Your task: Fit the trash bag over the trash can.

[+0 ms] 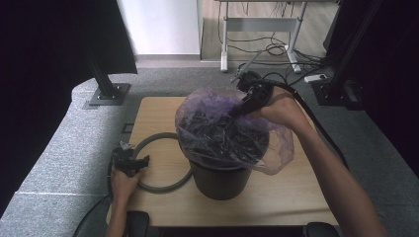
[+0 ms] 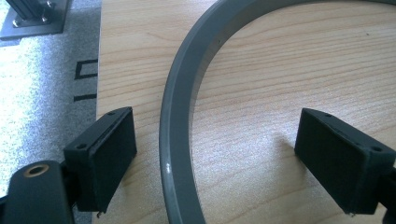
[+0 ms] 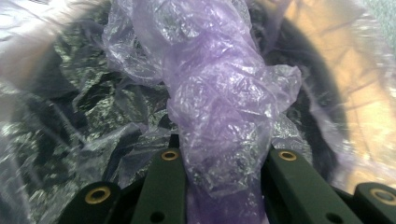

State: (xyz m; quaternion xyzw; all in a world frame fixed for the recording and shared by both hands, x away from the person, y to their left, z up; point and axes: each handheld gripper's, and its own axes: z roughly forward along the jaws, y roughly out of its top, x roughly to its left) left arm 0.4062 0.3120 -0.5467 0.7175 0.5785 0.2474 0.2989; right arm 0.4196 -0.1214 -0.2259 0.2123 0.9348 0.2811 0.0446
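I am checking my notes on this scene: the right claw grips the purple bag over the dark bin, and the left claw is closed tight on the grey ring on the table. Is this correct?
Not fully. The left claw is not closed on the grey ring: in the left gripper view its jaws stand wide open, with the ring lying between them untouched. The rest holds: the right claw grips the purple bag over the dark bin, and the ring lies on the table.

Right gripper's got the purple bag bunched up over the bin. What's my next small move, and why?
Probably push the bunched purple bag further down into the bin. The right gripper is shut on it, the film still billows above the rim, and the grey ring lies waiting between the open left gripper jaws.
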